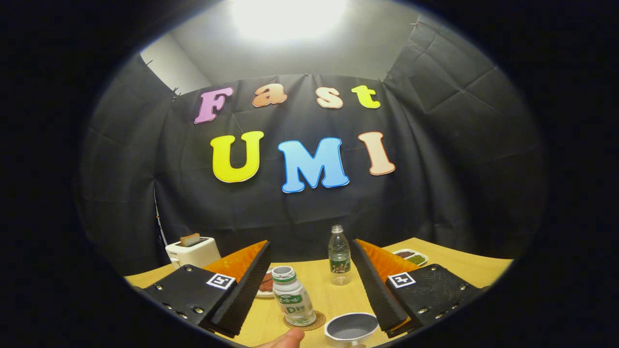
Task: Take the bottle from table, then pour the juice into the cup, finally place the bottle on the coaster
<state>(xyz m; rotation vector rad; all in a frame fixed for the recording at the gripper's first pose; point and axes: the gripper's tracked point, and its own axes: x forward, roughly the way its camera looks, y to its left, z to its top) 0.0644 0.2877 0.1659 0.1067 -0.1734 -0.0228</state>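
A fingertip (285,338) poked in at bottom centre. The gripper (312,285) stood wide open, holding nothing. Between its fingers, left to right: the bottle (292,296) upright on its coaster (316,323), the cup (351,328). A clear water bottle (339,255) stood beyond.

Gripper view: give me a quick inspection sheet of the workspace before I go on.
Surface: wooden table, lit from above.
Job's things: small white bottle with no cap, upright on a round coaster; grey cup beside it, near the right finger.
Clutter: clear water bottle further back; toaster holding a slice of bread; plate of food behind the left finger; dish of beans.
Claw: open, fingers either side of the white bottle, not touching it.
Cables: thin white cord behind the toaster.
Surroundings: black cloth wall; a fingertip close to the coaster.
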